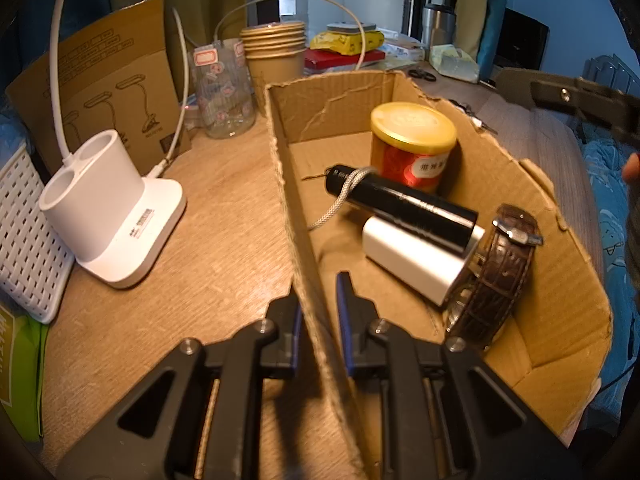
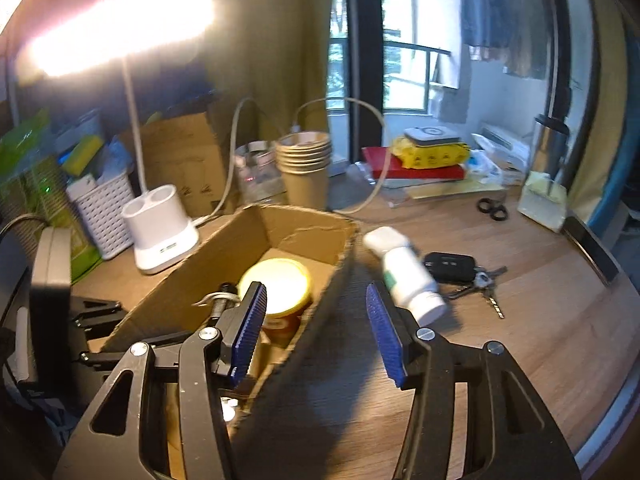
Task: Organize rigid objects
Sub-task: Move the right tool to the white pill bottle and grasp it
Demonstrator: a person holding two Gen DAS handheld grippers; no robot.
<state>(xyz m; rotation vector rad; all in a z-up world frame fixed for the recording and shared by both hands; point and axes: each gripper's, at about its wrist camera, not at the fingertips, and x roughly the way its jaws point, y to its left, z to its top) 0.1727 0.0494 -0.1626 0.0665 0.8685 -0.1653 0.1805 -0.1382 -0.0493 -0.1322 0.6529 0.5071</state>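
while the left gripper [image 1: 318, 312] clamped the torn brown cardboard box [image 1: 560, 280] wall, right gripper [image 2: 316, 328] jaws stood apart, empty; white plastic bottle [image 2: 404, 272] lay on wooden tabletop [image 2: 520, 340].

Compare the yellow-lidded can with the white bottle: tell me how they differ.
The yellow-lidded can stands upright inside the cardboard box; the white bottle lies tilted on the table outside it, beside the keys. The can is red and squat; the bottle is white and slimmer. Both are capped cylinders, and neither is gripped.

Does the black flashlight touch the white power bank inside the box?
Touching: in the left wrist view the black flashlight lies directly on the white power bank.
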